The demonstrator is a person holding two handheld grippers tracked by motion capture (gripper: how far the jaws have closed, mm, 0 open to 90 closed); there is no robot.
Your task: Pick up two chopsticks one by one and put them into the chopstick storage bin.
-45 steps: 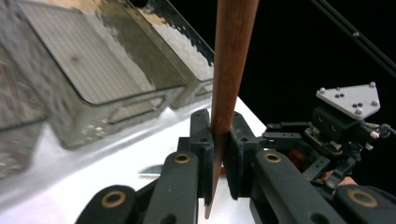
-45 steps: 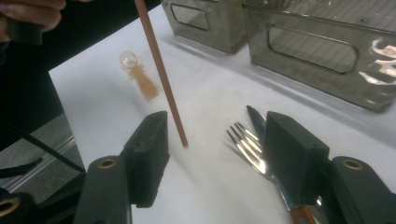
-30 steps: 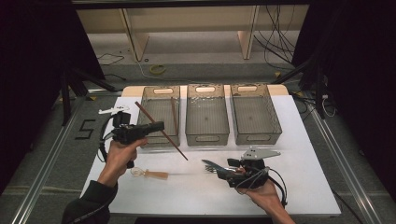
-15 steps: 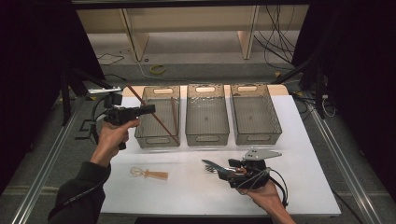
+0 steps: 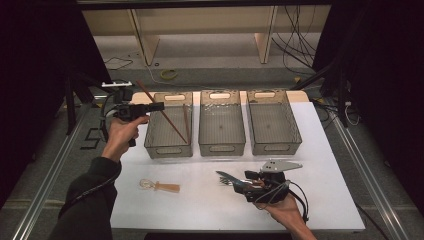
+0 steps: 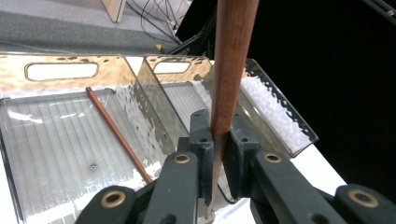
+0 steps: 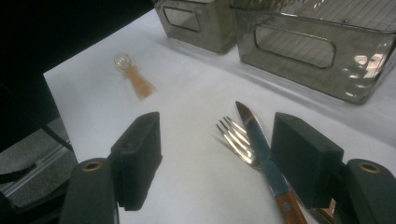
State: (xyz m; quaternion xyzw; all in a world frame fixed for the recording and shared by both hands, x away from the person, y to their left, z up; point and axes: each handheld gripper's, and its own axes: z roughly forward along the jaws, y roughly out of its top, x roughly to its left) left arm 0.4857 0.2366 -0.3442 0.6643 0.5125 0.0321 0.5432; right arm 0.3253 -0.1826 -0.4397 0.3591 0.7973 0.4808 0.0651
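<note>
From above, the left gripper (image 5: 152, 106) held a wooden chopstick (image 5: 165, 117) slanting over the leftmost bin (image 5: 169, 147), where its mate (image 5: 186, 122) already lay; a wooden-handled spoon (image 5: 160, 186) waited on the white table (image 5: 200, 210) amid dark surroundings. Along the left gripper's jaws, the chopstick (image 6: 229, 84) sat clamped tight. Along the right gripper (image 7: 217, 158), jaws stood open around a fork (image 7: 236, 140) and knife (image 7: 261, 149), unsorted.

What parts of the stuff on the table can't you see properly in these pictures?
- Held chopstick: the left gripper view's top edge cuts off its upper end; the left gripper hides its clamped part.
- Knife and fork: the right gripper view's bottom edge and the right gripper hide the handles.
- Small spoon: too small in the high view to show detail.
</note>
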